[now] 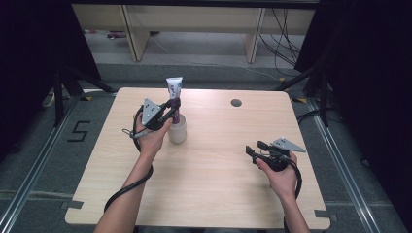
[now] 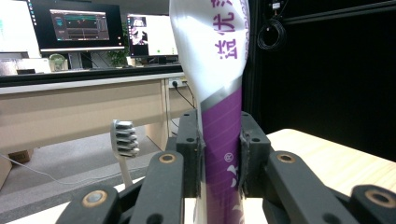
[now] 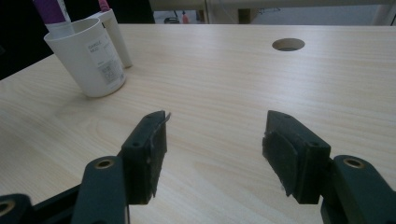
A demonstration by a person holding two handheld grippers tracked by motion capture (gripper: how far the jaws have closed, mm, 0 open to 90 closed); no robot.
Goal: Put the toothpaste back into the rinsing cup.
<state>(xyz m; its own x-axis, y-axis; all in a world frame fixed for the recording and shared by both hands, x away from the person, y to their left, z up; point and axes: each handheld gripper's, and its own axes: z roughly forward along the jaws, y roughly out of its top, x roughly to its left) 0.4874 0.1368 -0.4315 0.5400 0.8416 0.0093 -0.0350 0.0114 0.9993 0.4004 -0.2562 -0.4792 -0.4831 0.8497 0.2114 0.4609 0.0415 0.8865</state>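
Note:
A white and purple toothpaste tube (image 1: pixel 174 88) stands upright in a white cup (image 1: pixel 177 132) on the wooden table (image 1: pixel 214 174), left of its middle. My left gripper (image 1: pixel 171 108) is shut on the tube's purple lower part, just above the cup's rim. In the left gripper view the tube (image 2: pixel 223 93) is pinched between the two pads, and a toothbrush head (image 2: pixel 124 138) with grey bristles rises at the left. My right gripper (image 1: pixel 251 150) hovers open over the table's right front with nothing in it. Its view shows the cup (image 3: pixel 88 58) far off to the left.
A round cable hole (image 1: pixel 236 103) pierces the table's far right part. A narrow white upright object (image 3: pixel 116 35) stands close behind the cup. Beyond the table are desk legs, cables on the floor, and black curtains on both sides.

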